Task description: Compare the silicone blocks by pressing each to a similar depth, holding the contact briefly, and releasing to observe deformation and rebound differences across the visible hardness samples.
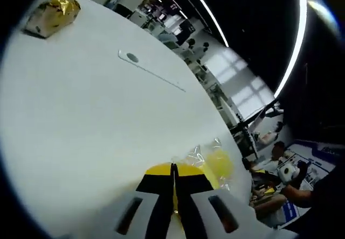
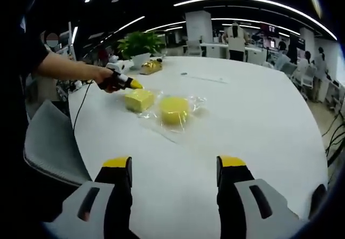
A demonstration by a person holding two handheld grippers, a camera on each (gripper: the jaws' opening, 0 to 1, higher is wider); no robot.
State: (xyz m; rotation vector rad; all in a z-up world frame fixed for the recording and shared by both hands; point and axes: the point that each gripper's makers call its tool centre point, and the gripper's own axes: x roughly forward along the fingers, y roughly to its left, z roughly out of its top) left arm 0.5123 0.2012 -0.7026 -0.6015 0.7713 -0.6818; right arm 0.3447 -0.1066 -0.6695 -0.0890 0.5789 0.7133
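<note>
- Two yellow silicone blocks are seen on the white round counter [image 2: 259, 120]: one square yellow silicone block [image 2: 139, 99] and, just beside it, one round yellow silicone block [image 2: 173, 110] in a clear plastic wrapper [image 2: 188, 112].
- The left gripper [image 2: 135, 84], held by a hand [image 2: 105, 77], is seen with its yellow tip touching the square block; its jaws are closed together.
- The right gripper [image 2: 174, 166] is held well apart from the square block, jaws wide apart, nothing between them.
- One gold-wrapped packet [image 1: 54, 14] lies far beyond the square block.
</note>
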